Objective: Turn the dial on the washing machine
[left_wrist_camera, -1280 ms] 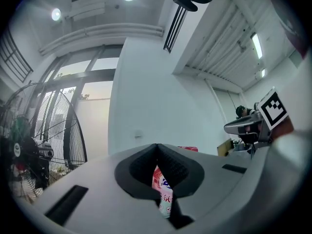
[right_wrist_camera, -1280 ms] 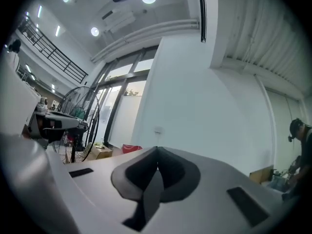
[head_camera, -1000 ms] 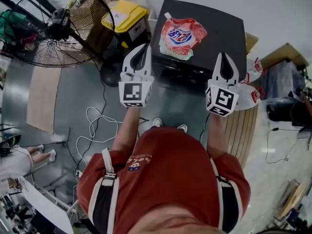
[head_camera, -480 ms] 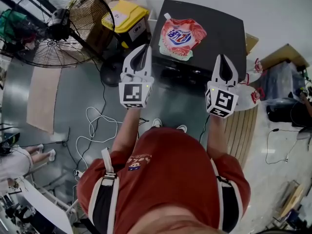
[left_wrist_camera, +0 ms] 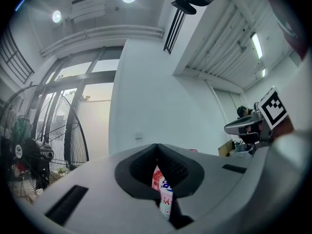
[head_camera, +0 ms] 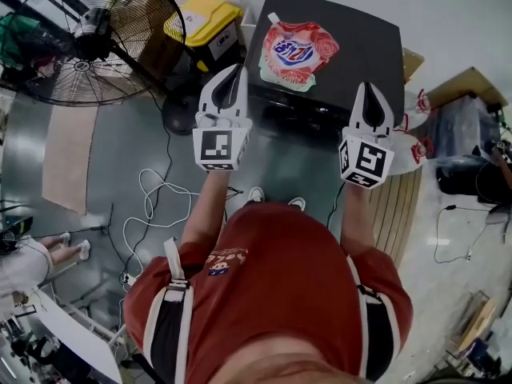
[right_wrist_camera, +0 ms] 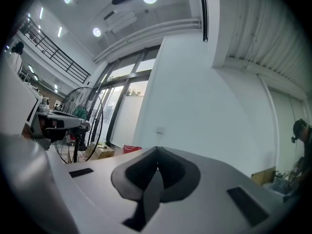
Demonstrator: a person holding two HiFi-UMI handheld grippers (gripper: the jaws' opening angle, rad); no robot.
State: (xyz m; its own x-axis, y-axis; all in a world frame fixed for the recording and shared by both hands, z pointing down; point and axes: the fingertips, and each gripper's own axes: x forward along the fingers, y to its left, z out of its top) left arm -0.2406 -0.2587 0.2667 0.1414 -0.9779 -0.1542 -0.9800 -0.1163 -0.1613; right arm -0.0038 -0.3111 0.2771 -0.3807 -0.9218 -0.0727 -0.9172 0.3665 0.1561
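Note:
The dark washing machine [head_camera: 364,42] stands in front of me, seen from above; its dial does not show in any view. A red and white detergent pouch [head_camera: 298,52] lies on its lid. My left gripper [head_camera: 231,70] hovers before the machine's left front corner, jaws shut with nothing held. The right gripper [head_camera: 369,87] hangs before the right front edge, also shut and empty. In the left gripper view the jaws [left_wrist_camera: 157,147] meet at the tips, and the pouch [left_wrist_camera: 164,194] shows through the gap below them. The right gripper view shows its jaws [right_wrist_camera: 157,152] closed against a white wall.
A large floor fan [head_camera: 88,38] stands at the left, with a yellow-lidded box [head_camera: 204,24] beside the machine. White cable [head_camera: 156,206] loops on the floor. A slatted wooden board [head_camera: 400,206] and bags lie at the right. A white wall rises behind the machine.
Both grippers hold still and stay shut. Only the head view has drifted slightly, so the scene sits a little higher in the picture.

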